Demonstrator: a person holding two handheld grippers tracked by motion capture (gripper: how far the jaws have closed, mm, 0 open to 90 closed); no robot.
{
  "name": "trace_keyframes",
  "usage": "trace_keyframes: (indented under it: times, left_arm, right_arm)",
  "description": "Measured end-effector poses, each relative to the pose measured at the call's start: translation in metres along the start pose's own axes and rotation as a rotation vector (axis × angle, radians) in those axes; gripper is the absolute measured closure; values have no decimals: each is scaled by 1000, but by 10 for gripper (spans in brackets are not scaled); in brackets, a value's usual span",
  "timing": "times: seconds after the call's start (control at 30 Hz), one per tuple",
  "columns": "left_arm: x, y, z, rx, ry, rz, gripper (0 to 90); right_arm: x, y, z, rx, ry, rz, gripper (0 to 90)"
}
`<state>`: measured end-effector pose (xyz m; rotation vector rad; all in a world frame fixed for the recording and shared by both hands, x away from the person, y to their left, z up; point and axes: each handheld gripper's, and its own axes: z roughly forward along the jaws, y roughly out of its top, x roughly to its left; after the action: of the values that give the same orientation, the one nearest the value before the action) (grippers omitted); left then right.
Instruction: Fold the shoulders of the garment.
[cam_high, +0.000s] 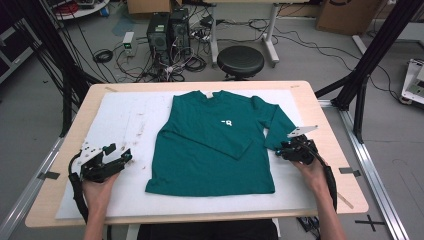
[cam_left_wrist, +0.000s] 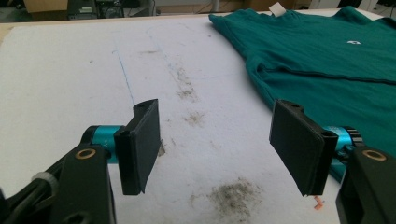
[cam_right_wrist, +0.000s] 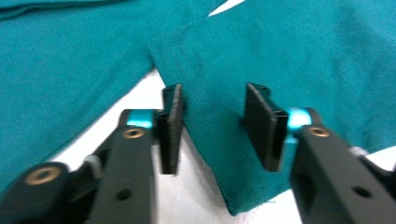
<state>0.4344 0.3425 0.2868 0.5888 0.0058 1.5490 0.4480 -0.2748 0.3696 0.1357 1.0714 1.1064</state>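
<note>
In the right gripper view, the right gripper (cam_right_wrist: 212, 128) straddles the cuff end of a sleeve (cam_right_wrist: 219, 140) of a green long-sleeved shirt (cam_high: 212, 142). Its jaws stand part open with the fabric between them; the left pad sits at the cuff's edge, the right pad has a gap to the cloth, so no firm pinch shows. In the high view this gripper (cam_high: 282, 149) sits at about four o'clock on the table, at the shirt's right sleeve.

The left gripper (cam_left_wrist: 215, 140) has its jaws wide open, holding nothing, above the stained white mat (cam_high: 125, 120). In the high view it (cam_high: 120, 152) rests at about eight o'clock, apart from the shirt's hem.

The shirt lies flat at the centre of the mat, collar toward twelve o'clock, on the wooden table (cam_high: 320, 115).
</note>
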Motion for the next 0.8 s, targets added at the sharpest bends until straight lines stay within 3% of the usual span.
trace_keyframes:
  times: [0.2, 0.33, 0.53, 0.63, 0.8]
  left_arm:
    - [0, 0, 0, 1, 0, 0, 337]
    - [0, 0, 0, 0, 0, -1, 337]
    - [0, 0, 0, 0, 0, -1, 337]
    - [0, 0, 0, 0, 0, 0, 337]
    - [0, 0, 0, 3, 0, 1, 337]
  right_arm:
    - [9, 4, -1, 23, -63, -39, 858]
    - [5, 5, -4, -5, -54, 12, 869]
    - [4, 9, -19, -127, -17, 96, 869]
    - [5, 14, -23, -169, 26, 131, 869]
    - [13, 29, -24, -195, 58, 142, 869]
